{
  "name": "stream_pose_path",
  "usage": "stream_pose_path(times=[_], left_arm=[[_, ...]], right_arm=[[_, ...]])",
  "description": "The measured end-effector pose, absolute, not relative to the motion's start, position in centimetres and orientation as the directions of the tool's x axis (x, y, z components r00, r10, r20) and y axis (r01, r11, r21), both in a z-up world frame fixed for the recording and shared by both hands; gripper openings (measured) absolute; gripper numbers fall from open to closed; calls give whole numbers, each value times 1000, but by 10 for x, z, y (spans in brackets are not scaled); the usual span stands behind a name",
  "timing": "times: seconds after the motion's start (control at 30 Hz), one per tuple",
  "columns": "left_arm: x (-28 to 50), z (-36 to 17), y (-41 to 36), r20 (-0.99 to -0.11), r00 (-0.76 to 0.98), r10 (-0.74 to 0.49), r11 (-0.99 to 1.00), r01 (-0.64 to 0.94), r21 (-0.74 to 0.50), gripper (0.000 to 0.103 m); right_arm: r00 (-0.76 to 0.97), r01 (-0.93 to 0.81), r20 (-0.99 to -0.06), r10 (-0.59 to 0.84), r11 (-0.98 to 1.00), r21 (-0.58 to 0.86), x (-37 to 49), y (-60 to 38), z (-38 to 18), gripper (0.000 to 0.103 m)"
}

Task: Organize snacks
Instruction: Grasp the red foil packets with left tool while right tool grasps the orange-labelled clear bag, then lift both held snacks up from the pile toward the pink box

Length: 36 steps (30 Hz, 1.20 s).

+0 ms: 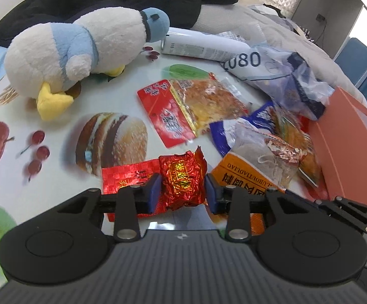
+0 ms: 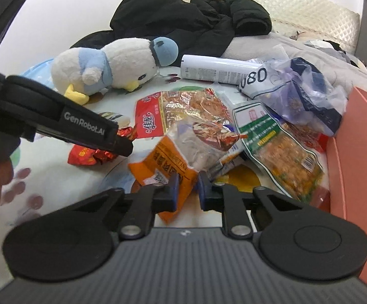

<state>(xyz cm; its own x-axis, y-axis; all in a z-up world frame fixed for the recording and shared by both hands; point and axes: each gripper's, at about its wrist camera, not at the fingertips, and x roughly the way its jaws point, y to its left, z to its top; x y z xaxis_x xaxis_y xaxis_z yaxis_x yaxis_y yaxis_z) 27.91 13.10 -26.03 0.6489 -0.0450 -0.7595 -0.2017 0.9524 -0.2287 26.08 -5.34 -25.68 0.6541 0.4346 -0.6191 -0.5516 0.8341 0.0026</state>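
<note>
My left gripper (image 1: 183, 192) is shut on a crinkled red foil snack (image 1: 182, 179), its pads pressing both sides; the snack also shows under the left gripper in the right wrist view (image 2: 89, 155). A flat red foil packet (image 1: 125, 179) lies beneath it. My right gripper (image 2: 186, 190) has its jaws close around the edge of an orange snack bag (image 2: 163, 169), which also shows in the left wrist view (image 1: 246, 177). A red-and-clear snack packet (image 1: 188, 109) lies mid-table. A green-labelled packet (image 2: 279, 152) lies beside the orange box (image 2: 355, 152).
A white and blue plush duck (image 1: 82, 50) lies at the back left. A white spray can (image 1: 203, 45), a plastic bag marked 080 (image 1: 279, 76) and black clothing (image 2: 191, 17) lie behind. The fruit-print tablecloth (image 1: 44, 177) covers the table.
</note>
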Motion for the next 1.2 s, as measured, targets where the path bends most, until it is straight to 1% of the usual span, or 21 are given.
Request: stream_pose_path(times=[0.03, 0.27, 0.47, 0.67, 0.77, 0.8, 0.87, 0.9, 0.93, 0.97, 1.0, 1.03, 1.07, 1.1, 1.2], left_arm=[[273, -258, 129, -759, 649, -46, 952, -202, -230, 42], [230, -249, 114, -763, 643, -64, 953, -188, -239, 42], [190, -244, 98, -768, 633, -99, 961, -141, -240, 42], [153, -245, 91, -786, 605, -131, 960, -120, -253, 42], [146, -248, 85, -801, 578, -158, 964, -85, -251, 43], [144, -250, 83, -805, 573, -152, 968, -77, -238, 43], [142, -251, 82, -813, 562, -150, 971, -69, -227, 44], [141, -251, 84, -808, 566, -166, 966, -73, -249, 48], [141, -251, 88, -800, 571, -186, 955, -87, -284, 63], [139, -250, 91, -791, 579, -200, 941, -110, -319, 71], [138, -249, 95, -777, 594, -207, 928, -131, -348, 77], [137, -248, 97, -767, 605, -213, 921, -138, -365, 77], [138, -248, 99, -761, 611, -220, 915, -142, -378, 77], [138, -248, 100, -755, 616, -224, 908, -149, -391, 77], [139, -248, 100, -745, 629, -224, 902, -156, -403, 77]], right_arm=[[652, -552, -620, 437, 834, 8, 257, -56, -255, 13], [623, -529, -640, 450, 845, 80, 225, -84, -245, 12], [591, -529, -654, 472, 839, 127, 187, -109, -234, 12], [543, -560, -685, 486, 817, 137, 148, -130, -228, 12], [527, -557, -704, 476, 819, 137, 134, -141, -229, 13], [525, -550, -712, 466, 825, 134, 130, -145, -230, 15], [525, -521, -728, 440, 843, 134, 127, -152, -234, 15], [521, -505, -737, 431, 852, 141, 127, -155, -236, 16], [518, -492, -742, 425, 858, 148, 126, -157, -237, 23], [519, -475, -745, 418, 866, 155, 126, -159, -238, 32], [525, -456, -744, 413, 875, 164, 126, -161, -238, 61], [532, -440, -739, 413, 881, 176, 126, -163, -238, 89], [544, -422, -730, 414, 887, 188, 125, -164, -238, 95], [555, -413, -720, 417, 889, 196, 125, -164, -237, 93], [563, -393, -712, 418, 894, 215, 129, -158, -236, 93]])
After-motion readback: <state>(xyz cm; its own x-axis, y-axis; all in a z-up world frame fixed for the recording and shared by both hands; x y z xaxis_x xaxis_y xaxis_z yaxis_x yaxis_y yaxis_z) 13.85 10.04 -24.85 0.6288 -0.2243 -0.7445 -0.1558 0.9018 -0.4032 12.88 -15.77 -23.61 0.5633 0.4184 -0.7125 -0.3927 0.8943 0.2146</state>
